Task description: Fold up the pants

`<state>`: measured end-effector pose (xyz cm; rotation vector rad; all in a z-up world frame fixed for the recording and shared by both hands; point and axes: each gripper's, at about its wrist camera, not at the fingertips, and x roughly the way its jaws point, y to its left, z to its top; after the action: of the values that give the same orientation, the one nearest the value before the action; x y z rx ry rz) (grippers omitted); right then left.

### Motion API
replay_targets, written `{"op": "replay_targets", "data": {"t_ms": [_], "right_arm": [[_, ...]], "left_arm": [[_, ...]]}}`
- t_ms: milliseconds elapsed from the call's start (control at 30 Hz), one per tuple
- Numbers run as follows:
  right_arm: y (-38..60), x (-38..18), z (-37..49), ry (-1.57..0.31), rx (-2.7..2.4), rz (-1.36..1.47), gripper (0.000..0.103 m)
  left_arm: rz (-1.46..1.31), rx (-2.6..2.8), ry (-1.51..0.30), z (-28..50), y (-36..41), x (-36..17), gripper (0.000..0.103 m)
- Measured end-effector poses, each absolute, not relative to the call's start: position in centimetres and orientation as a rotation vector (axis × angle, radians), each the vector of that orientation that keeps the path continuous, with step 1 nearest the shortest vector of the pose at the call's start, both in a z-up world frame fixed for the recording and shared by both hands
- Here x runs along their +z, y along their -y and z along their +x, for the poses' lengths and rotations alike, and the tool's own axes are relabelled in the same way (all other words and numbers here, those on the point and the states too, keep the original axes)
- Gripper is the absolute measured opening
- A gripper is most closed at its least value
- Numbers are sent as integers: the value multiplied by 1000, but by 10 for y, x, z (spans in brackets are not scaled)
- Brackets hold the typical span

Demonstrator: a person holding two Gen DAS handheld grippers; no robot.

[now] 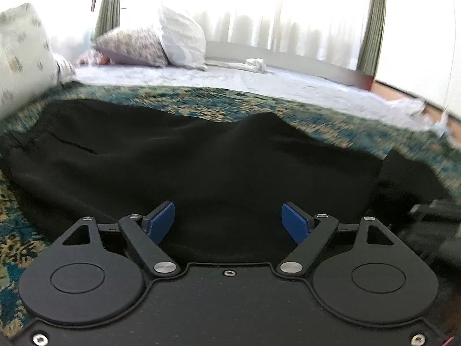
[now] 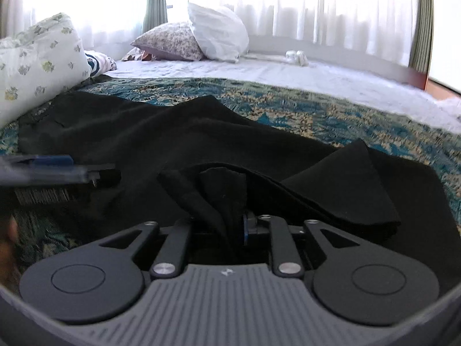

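Black pants [image 1: 178, 158] lie spread across a teal and gold patterned bedspread [image 1: 201, 101]. My left gripper [image 1: 229, 220] is open, its blue pads [image 1: 161, 222] wide apart just above the near edge of the fabric. In the right wrist view the pants [image 2: 144, 132] are bunched, with a folded-over flap at the right. My right gripper [image 2: 227, 225] is shut on a raised pinch of the pants' black cloth, which hides most of the pads. The left gripper shows blurred at the left edge of the right wrist view [image 2: 52, 170].
A floral pillow [image 2: 37, 66] lies at the left by the pants. A patterned pillow [image 2: 170, 41] and a white pillow [image 2: 219, 31] lie further back on a pale sheet [image 2: 259, 72]. Curtained windows stand behind. Wooden floor [image 1: 403, 95] shows at the far right.
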<state>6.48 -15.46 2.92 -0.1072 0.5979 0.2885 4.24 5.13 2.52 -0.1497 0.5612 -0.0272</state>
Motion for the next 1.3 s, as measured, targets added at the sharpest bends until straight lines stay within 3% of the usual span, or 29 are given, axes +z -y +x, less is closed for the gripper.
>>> {"op": "replay_targets", "data": {"t_ms": [33,67,200,400,833,1067,1300], "right_arm": [[152,28,61,-585,281,-126,27],[149,28,60,-577,279,-143,44],[148,35,55,-570,330,-151,70],[164,47,35,-549,439,-36,89],[259,70,-13,-471,222,25,92],[309,69,17,-492,-42,36,92],[300,52,86,-642,-139,-177,91]], "left_arm": [[-176,-34,-563,45,-55,29,81],[-196,-38,-560,46,-58,34,81],[-173,-54,-542,53,-55,56,81],[-103,-134,-518,50,-24,78,81],[56,-266,-587,48,60,56,82],[208,-200,-636,45,87,24,82],[126,-195,-639,41,68,19,82]]}}
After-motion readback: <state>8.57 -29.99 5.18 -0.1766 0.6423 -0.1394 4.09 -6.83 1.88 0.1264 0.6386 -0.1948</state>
